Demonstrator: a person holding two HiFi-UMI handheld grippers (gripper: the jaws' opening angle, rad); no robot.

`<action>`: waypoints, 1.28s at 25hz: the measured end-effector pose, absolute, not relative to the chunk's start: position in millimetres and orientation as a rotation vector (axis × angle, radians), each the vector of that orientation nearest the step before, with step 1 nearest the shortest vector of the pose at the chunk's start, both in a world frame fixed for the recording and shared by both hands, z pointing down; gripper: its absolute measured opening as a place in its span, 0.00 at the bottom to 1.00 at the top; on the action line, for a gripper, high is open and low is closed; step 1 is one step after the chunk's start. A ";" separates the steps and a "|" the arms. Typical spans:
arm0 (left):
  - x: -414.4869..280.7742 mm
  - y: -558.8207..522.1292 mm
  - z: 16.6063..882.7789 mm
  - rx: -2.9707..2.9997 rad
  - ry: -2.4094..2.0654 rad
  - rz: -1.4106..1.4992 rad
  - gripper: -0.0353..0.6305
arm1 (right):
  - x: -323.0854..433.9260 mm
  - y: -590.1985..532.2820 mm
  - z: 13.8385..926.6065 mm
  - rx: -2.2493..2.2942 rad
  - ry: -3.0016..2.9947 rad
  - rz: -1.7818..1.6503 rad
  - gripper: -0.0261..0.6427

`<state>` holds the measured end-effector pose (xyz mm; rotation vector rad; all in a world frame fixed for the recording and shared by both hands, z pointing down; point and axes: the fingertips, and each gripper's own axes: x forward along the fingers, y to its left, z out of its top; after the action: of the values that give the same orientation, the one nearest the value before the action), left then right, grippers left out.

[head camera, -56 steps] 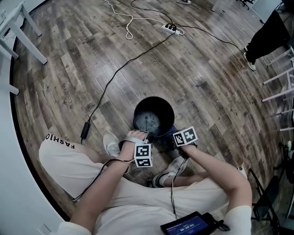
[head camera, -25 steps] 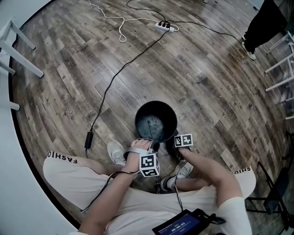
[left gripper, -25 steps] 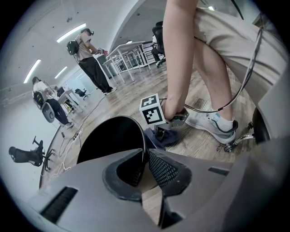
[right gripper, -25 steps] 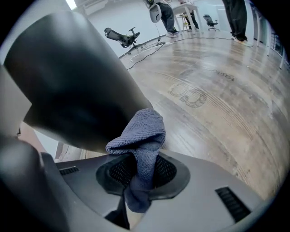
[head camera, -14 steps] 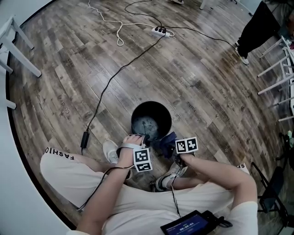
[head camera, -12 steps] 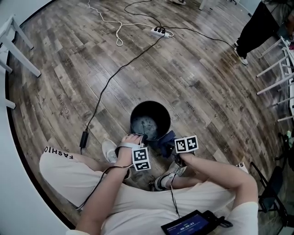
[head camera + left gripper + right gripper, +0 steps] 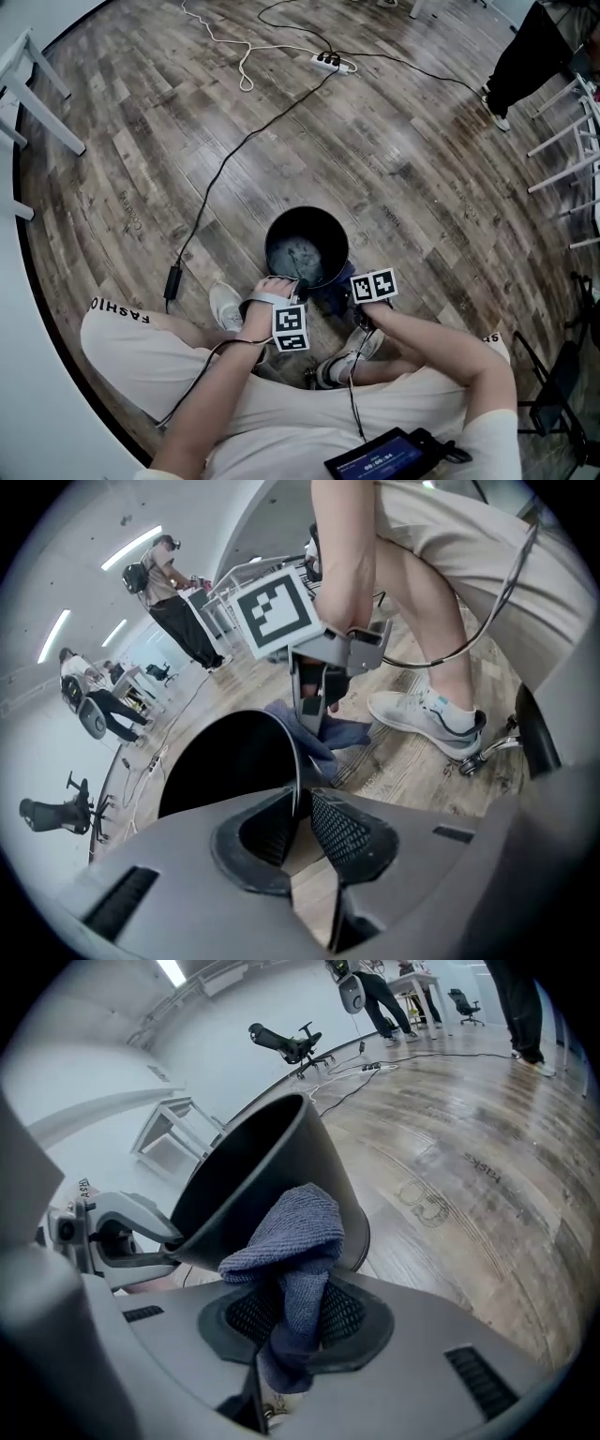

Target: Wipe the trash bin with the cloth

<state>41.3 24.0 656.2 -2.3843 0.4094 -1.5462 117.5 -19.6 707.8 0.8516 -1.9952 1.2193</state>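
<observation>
A black trash bin [image 7: 307,246] stands on the wood floor just in front of the person's feet. My left gripper [image 7: 295,280] is at its near rim. In the left gripper view the thin rim [image 7: 296,778] runs between the jaws of my left gripper [image 7: 300,822], which are closing, with a narrow gap still beside it. My right gripper [image 7: 344,292] is low at the bin's near right side, shut on a blue cloth [image 7: 332,296]. In the right gripper view the cloth [image 7: 292,1234] bunches out of the gripper [image 7: 295,1321] against the bin's outer wall [image 7: 281,1152].
A black cable [image 7: 234,155] and a white cord lead over the floor to a power strip [image 7: 333,62] at the back. White table legs [image 7: 37,103] stand at the left, chair legs at the right. The person's white shoes [image 7: 226,306] flank the bin.
The right gripper and cloth have slid a little along the bin's near right side. The left gripper has stayed at the near rim.
</observation>
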 end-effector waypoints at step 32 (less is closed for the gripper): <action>43.2 22.5 655.4 -2.422 0.443 -1.542 0.24 | 140.7 -5.8 784.6 0.850 -1.800 1.253 0.16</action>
<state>43.2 22.5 655.4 -2.4217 0.4428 -1.5419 140.7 -5.8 784.6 0.8497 -1.7996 1.2528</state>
